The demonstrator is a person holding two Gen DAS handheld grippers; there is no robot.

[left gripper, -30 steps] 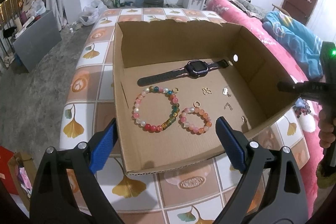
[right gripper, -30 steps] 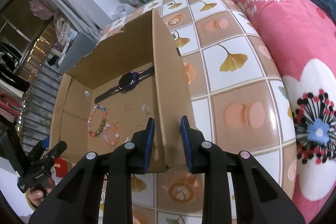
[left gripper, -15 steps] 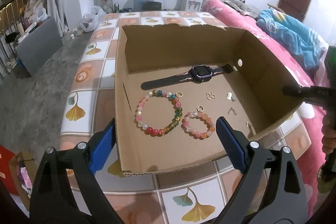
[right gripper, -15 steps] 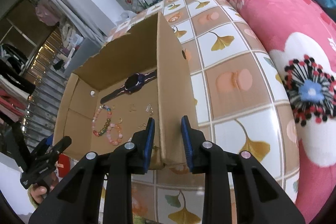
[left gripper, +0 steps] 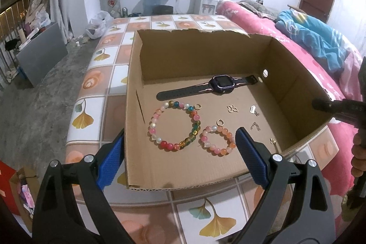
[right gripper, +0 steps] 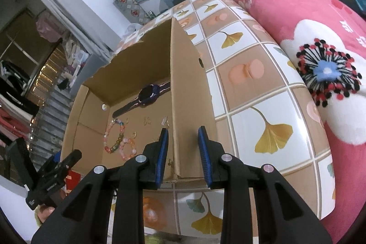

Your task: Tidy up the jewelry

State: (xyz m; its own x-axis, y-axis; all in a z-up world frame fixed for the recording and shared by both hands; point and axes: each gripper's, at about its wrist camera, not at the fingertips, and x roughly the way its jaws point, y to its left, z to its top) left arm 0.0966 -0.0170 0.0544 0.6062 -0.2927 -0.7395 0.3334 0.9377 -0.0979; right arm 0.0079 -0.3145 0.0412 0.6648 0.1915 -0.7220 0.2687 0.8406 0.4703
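Note:
An open cardboard box (left gripper: 286, 84) sits on the tiled table. Inside lie a dark smartwatch (left gripper: 219, 84), a large multicoloured bead bracelet (left gripper: 175, 126), a small pink bead bracelet (left gripper: 218, 140) and several small gold charms (left gripper: 232, 108). My left gripper (left gripper: 180, 159) is open and empty, hovering at the box's near edge. My right gripper (right gripper: 183, 152) is open, its fingers straddling the box's right wall (right gripper: 183, 84) without pinching it. The watch (right gripper: 148, 94) and bracelets (right gripper: 116, 136) also show in the right wrist view.
The table (left gripper: 109, 74) has a ginkgo-leaf tile cloth. A pink floral bedspread (right gripper: 308, 26) lies right of the table. A concrete floor (left gripper: 34, 95) drops off to the left. The other gripper and hand (right gripper: 48, 173) show at lower left of the right wrist view.
Both grippers have pulled back and risen a little from the box. The right gripper's jaws have spread wider around the box wall. The jewelry has not moved.

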